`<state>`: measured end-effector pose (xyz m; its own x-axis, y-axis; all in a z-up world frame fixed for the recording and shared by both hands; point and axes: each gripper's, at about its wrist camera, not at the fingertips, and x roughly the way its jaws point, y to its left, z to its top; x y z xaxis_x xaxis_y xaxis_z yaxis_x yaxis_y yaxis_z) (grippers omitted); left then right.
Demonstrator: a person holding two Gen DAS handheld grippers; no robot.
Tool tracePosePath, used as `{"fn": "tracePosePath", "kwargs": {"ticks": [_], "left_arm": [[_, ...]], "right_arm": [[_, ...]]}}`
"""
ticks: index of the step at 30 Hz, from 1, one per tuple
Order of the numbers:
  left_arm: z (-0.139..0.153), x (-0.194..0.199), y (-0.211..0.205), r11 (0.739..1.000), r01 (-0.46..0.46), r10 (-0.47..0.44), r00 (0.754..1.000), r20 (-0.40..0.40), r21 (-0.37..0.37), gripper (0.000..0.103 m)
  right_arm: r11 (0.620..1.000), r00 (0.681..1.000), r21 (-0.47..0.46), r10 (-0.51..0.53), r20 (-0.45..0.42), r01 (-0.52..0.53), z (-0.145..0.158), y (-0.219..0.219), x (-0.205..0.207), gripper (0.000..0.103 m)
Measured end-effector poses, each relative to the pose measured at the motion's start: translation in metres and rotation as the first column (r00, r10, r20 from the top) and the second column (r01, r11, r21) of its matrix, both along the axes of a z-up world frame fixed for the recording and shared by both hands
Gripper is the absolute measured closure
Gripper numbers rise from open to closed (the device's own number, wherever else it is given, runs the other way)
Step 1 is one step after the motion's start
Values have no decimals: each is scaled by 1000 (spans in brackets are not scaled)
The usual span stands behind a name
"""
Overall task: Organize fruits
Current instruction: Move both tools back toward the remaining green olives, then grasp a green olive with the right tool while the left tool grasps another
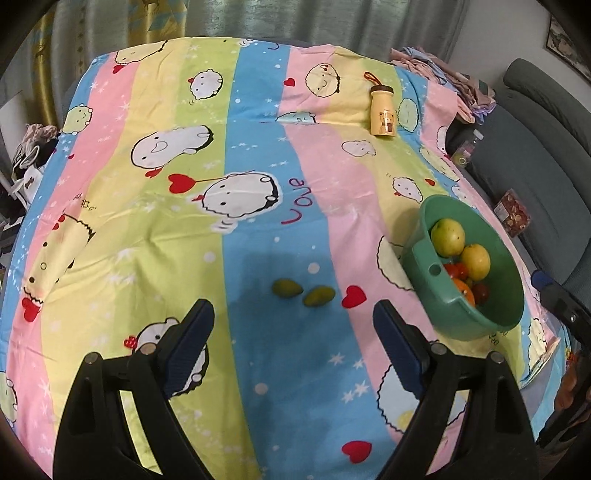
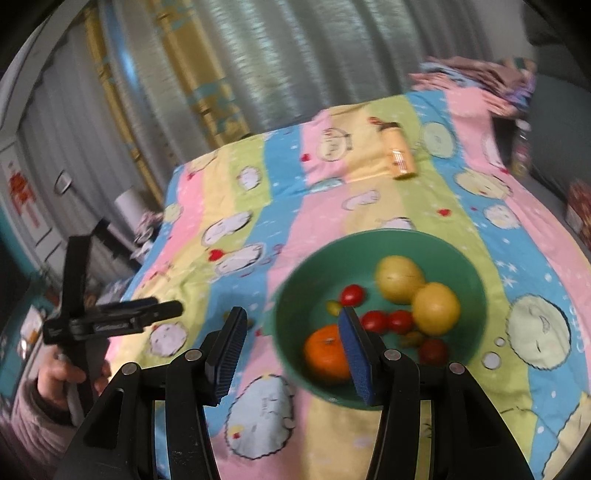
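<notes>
Two small green fruits (image 1: 286,287) (image 1: 318,296) lie side by side on the striped cartoon cloth (image 1: 258,221). My left gripper (image 1: 293,315) is open and empty, just short of them. A green bowl (image 1: 424,225) at the right holds two yellow-green fruits (image 1: 448,237), an orange and small red tomatoes. In the right wrist view the bowl (image 2: 314,266) sits just ahead, with the orange (image 2: 325,354), tomatoes (image 2: 352,294) and yellow fruits (image 2: 436,308) inside. My right gripper (image 2: 291,321) is open and empty over the bowl's near-left rim. The left gripper (image 2: 162,310) shows at the left.
A yellow bottle (image 1: 384,110) lies at the far right of the cloth. Folded clothes (image 1: 443,74) and a grey sofa (image 1: 546,147) stand to the right. Curtains (image 1: 295,18) hang behind. A patterned box (image 1: 511,212) sits on the sofa.
</notes>
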<state>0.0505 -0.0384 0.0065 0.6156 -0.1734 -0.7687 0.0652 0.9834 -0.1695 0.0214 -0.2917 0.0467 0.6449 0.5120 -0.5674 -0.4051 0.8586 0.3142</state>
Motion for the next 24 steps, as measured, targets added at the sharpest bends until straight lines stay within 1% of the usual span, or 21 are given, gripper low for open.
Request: {"fn": "tracePosePath", "kwargs": {"ticks": [7, 12, 17, 24], "left_arm": [[-4, -9, 8, 1000, -1, 1, 1000, -4, -15, 15], [-8, -13, 14, 1000, -1, 1, 1000, -7, -32, 15], [-12, -16, 22, 999, -6, 6, 1000, -8, -50, 15], [-22, -19, 37, 997, -17, 16, 1000, -19, -80, 15]], "right_arm": [[987, 989, -66, 150, 2, -150, -4, 45, -12, 51], [968, 974, -109, 225, -14, -226, -11, 73, -18, 51], [954, 964, -134, 262, -51, -267, -19, 95, -17, 51], [948, 957, -149, 266, -115, -281, -33, 120, -8, 51]]}}
